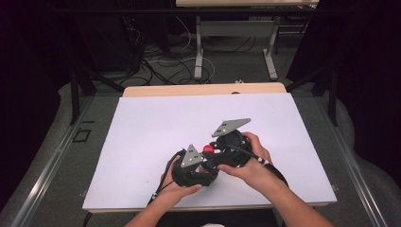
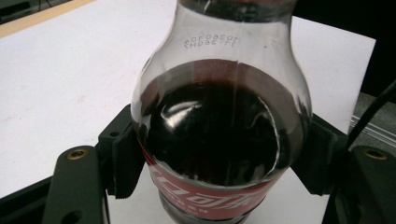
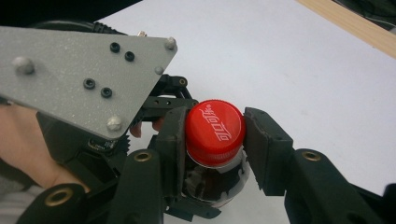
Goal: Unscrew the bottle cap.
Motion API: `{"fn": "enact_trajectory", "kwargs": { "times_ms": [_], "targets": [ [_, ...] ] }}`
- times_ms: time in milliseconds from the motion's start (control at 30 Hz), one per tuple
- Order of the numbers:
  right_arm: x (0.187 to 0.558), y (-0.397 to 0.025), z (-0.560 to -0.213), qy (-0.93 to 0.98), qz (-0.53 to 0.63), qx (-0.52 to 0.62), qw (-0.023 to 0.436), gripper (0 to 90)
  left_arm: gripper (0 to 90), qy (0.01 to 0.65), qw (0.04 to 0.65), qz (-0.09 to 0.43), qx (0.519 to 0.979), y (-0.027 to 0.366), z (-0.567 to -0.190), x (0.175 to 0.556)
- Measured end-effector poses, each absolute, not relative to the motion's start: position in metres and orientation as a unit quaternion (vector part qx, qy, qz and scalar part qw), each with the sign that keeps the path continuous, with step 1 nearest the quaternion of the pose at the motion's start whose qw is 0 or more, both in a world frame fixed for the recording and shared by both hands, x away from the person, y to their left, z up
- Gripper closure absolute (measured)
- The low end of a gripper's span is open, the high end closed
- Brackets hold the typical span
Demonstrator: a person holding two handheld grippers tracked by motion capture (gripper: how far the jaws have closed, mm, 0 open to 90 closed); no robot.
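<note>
White paper covers the table [image 1: 142,132], and near its front edge stands the clear plastic cola bottle [image 2: 219,135]; left claw [image 2: 219,149] clamps its dark belly on both sides, while right claw [image 3: 215,140] pinches the red screw cap [image 3: 215,132] from above

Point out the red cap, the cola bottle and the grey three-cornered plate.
red cap [image 3: 215,126]: right gripper view, on its printed top.
cola bottle [image 2: 210,135]: left gripper view, on the dark, filled belly.
grey plate [image 3: 79,79]: right gripper view, on its flat face.
</note>
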State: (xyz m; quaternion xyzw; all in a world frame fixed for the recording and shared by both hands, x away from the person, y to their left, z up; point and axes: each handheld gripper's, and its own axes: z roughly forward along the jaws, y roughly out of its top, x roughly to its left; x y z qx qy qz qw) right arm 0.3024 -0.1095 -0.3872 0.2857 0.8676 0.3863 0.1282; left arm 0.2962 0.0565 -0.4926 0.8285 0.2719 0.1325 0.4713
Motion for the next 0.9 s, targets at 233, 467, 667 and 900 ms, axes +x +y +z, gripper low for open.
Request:
{"fn": "enact_trajectory", "kwargs": {
  "times_ms": [233,467,667,900],
  "targets": [
    [0.337,-0.124,-0.383,0.917,0.384,0.104,0.039,60.9,30.1,0.266,0.472,0.120,0.832,0.056,-0.493,0.295],
    [0.348,-0.128,-0.383,0.921,0.389,0.030,0.016,60.1,30.0,0.261,0.475,0.116,0.833,0.055,-0.493,0.295],
    [0.324,-0.124,-0.378,0.906,0.385,0.157,0.073,46.9,30.0,0.271,0.473,0.124,0.829,0.058,-0.492,0.297],
    [0.302,-0.119,-0.382,0.866,0.402,0.278,0.104,47.8,30.0,0.276,0.474,0.125,0.827,0.059,-0.491,0.298]
  ]
}}
